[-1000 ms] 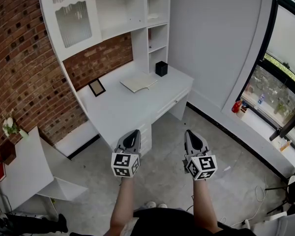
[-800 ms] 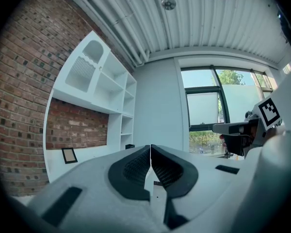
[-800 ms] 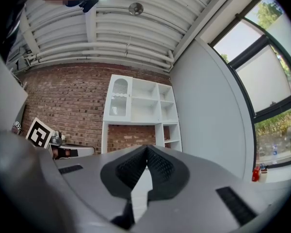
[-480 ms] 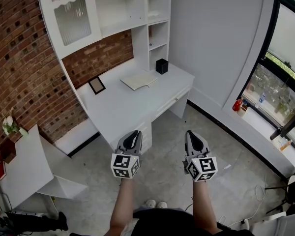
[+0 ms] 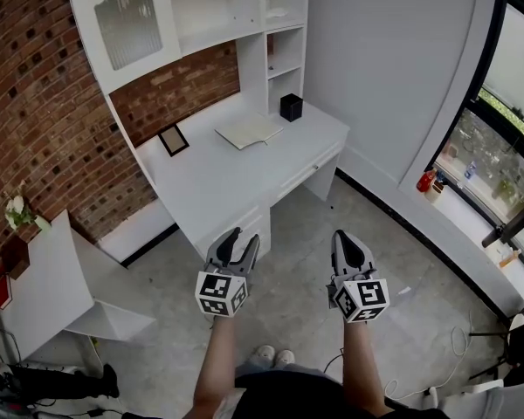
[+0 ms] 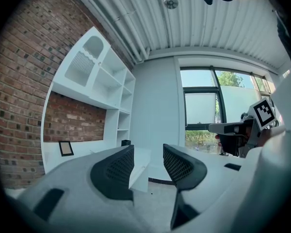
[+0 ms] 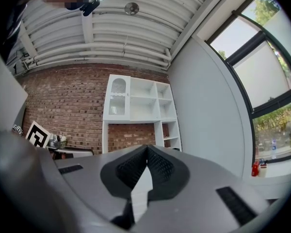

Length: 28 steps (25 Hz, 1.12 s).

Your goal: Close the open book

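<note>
The open book point(image 5: 250, 131) lies flat, pages up, on the far part of the white desk point(image 5: 211, 188), well beyond both grippers. My left gripper point(image 5: 236, 242) hangs over the floor by the desk's near corner. Its jaws are opening and nothing is between them; the left gripper view shows its pads point(image 6: 117, 171) standing apart. My right gripper point(image 5: 348, 239) hovers over the floor to the right, shut and empty, and its pads point(image 7: 157, 167) meet at the tips in the right gripper view.
A black box point(image 5: 290, 106) and a small picture frame point(image 5: 173, 140) stand on the desk near the book. White shelves point(image 5: 218, 11) rise behind against the brick wall. A low white table point(image 5: 48, 291) is at left. The window sill point(image 5: 472, 212) with bottles is at right.
The left gripper's jaws have gone from shut to apart. Both hands stay in place, and the head view has shifted slightly.
</note>
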### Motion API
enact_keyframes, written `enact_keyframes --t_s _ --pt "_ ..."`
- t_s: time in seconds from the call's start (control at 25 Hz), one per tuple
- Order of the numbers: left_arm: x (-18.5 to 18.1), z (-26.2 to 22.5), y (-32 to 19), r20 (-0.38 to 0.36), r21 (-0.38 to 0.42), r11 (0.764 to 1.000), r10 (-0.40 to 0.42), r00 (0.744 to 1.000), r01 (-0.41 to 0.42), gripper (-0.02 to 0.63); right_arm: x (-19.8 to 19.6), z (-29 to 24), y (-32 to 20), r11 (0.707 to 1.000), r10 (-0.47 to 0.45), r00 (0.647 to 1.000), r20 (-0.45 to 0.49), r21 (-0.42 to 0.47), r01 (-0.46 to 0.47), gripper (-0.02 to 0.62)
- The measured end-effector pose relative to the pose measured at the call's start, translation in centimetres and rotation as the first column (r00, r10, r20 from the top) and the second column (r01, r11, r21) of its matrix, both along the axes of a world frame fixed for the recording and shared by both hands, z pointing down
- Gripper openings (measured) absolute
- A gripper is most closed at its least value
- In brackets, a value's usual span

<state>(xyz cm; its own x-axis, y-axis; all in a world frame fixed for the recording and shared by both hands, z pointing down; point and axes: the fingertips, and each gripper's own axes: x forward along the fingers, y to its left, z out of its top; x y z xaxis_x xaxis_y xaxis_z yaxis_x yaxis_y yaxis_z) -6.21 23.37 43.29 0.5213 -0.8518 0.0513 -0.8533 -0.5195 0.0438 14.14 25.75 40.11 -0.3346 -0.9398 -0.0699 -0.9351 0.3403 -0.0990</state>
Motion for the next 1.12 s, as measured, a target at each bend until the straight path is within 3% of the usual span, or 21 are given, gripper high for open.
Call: enact_keyframes --t_s 0.64,1.12 --pt "0.3 0.8 -0.1 -0.018 0.011 0.997 -0.071 0.997 0.072 0.176 1.9 1.0 -1.1 0.999 -0.04 0.999 0.016 -0.001 0.04 -0.002" --pt "0.2 0.1 -7.6 -0.047 0.055 0.993 -0.097 0.994 0.1 0.176 2.8 0.8 -8.4 0.998 -0.047 0.999 0.009 0.033 0.047 -0.002"
